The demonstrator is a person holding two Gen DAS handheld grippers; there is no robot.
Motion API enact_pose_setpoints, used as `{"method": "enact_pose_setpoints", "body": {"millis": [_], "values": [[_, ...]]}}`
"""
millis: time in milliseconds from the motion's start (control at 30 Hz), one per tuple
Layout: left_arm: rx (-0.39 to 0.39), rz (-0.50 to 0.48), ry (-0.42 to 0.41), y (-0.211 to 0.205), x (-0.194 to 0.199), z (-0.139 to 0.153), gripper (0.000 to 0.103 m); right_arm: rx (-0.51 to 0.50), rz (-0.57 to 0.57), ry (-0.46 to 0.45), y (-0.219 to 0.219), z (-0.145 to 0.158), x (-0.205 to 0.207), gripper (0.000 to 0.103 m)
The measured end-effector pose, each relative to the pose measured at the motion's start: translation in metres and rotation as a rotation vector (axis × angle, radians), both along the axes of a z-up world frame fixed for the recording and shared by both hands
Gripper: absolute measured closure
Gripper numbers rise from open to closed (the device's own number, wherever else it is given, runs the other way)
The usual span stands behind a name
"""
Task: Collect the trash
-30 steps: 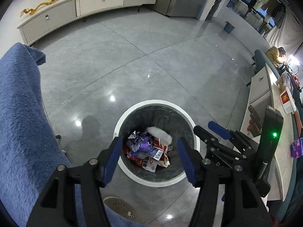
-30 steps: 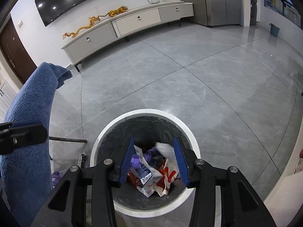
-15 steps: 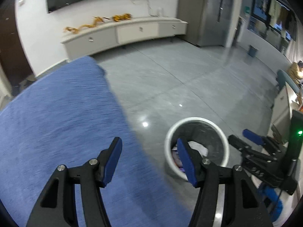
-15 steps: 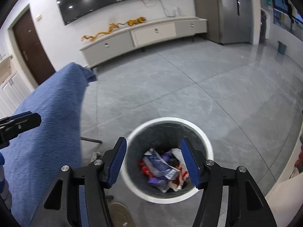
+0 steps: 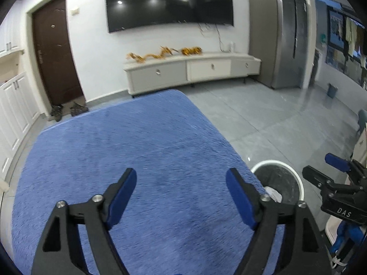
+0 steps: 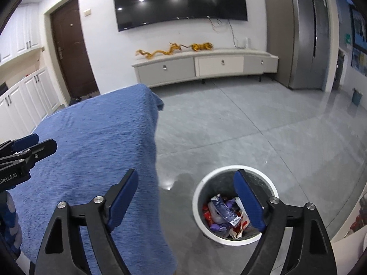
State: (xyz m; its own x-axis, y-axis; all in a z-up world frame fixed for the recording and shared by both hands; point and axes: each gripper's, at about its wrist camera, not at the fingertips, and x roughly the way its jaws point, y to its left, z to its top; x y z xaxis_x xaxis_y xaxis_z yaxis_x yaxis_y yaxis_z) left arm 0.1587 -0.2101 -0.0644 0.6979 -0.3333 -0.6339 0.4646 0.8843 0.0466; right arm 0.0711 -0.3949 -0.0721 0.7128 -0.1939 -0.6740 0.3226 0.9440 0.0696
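The grey tiled floor (image 6: pixel 263 123) is the biggest thing before me, glossy, with ceiling lights glinting off it. Next comes the table (image 5: pixel 128 151), draped in a fuzzy blue cloth that hangs over its edge; nothing lies on the part I see. On the white far wall hangs a wide black television (image 6: pixel 181 0), dark, mirroring three ceiling lamps. To its right stands a tall grey refrigerator (image 6: pixel 307 36), to its left a brown door (image 6: pixel 71 50) with white cupboards (image 6: pixel 25 96) beside it and shoes (image 5: pixel 68 110) on the floor at its foot. Under the television runs a long low white cabinet (image 6: pixel 206 66) with a golden dragon ornament (image 6: pixel 160 51) stretched along its top.

The trash bin (image 6: pixel 199 206), round, white-rimmed and dark-lined, stands on the floor just beside the table's edge. In it lies the trash (image 6: pixel 226 215): crumpled red, purple and white wrappers and a small blue carton whose print is too small to read.

My left gripper (image 5: pixel 181 197) hangs over the blue cloth, its jaws spread and opening wider, nothing between them. My right gripper (image 6: pixel 187 197) hangs above the floor between table and bin, jaws likewise spread and opening, nothing held. The left gripper's body reads "nRobot.AI" in the right view, cut off at the edge; the right one's reads "DAS".
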Motion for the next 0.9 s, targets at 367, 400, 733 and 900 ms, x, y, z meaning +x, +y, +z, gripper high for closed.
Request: {"method": "enact_pose_setpoints", "body": {"millis": [367,400,733,900], "values": [[-0.063,0.076,-0.073,0.052,-0.022,0.02,0.015,-0.076,0.068,-0.058,0.051,0.03,-0.006,0.008],[-0.063,0.081,-0.08,0.054,-0.023,0.021,0.015,-0.082,0.071,-0.062,0.055,0.031,-0.006,0.008],[-0.064,0.158,-0.126,0.072,-0.03,0.028,0.001,-0.112,0.081,-0.088,0.072,0.04,-0.005,0.004],[-0.046,0.185,-0.133,0.076,-0.029,0.027,0.0,-0.117,0.082,-0.083,0.074,0.036,-0.002,0.003]]}}
